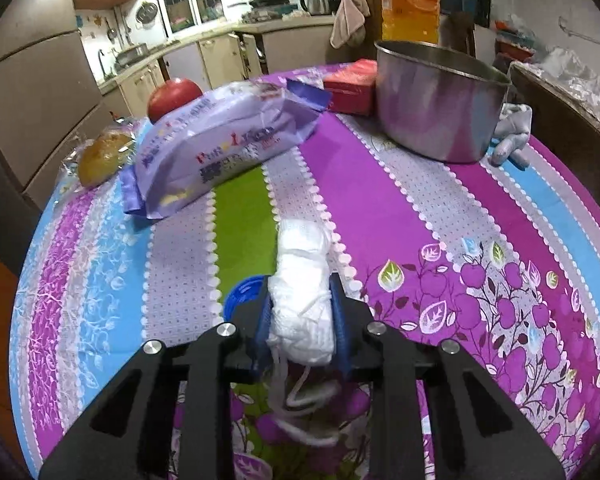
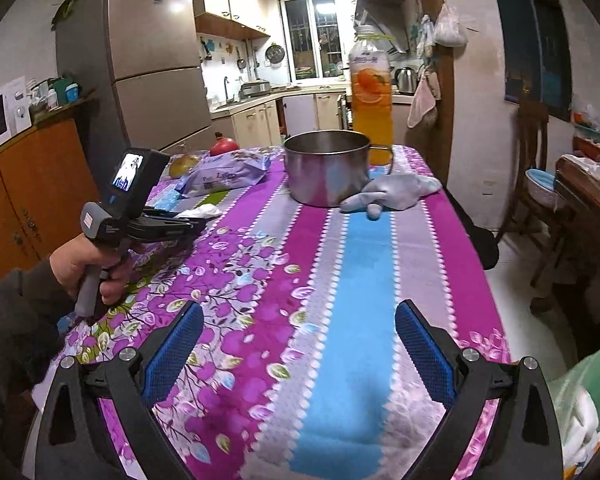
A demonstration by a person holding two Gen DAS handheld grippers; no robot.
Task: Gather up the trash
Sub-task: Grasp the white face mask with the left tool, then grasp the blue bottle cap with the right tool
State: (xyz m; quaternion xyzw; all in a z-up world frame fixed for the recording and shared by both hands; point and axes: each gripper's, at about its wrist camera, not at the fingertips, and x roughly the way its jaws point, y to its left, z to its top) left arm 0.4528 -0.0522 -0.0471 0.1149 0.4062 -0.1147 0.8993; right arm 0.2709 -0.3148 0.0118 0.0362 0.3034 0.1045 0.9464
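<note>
Gripping a crumpled white tissue (image 1: 304, 300) between the blue pads (image 1: 342, 320) of the left gripper (image 1: 302, 322), jaws closed snugly on it, with loose white strings dangling beneath. Holding it just above the striped purple tablecloth (image 1: 380, 200), so not yet dropped anywhere. Judging the task as partly underway: one piece picked up, nothing visibly binned from here. Possibly waiting for it, a green bag (image 2: 588, 392) showing at the lower right edge of the right view, with something white inside, though too blurred to be sure. Remaining on the table: a purple wrapper pack (image 1: 220, 140), a wrapped bun (image 1: 102, 156), a steel pot (image 1: 436, 100), a grey glove (image 2: 392, 192).

Reaching low and level over the table with the left hand (image 2: 88, 268) around its handle. Hanging wide open and empty over the near table edge, the right gripper (image 2: 300, 356).
</note>
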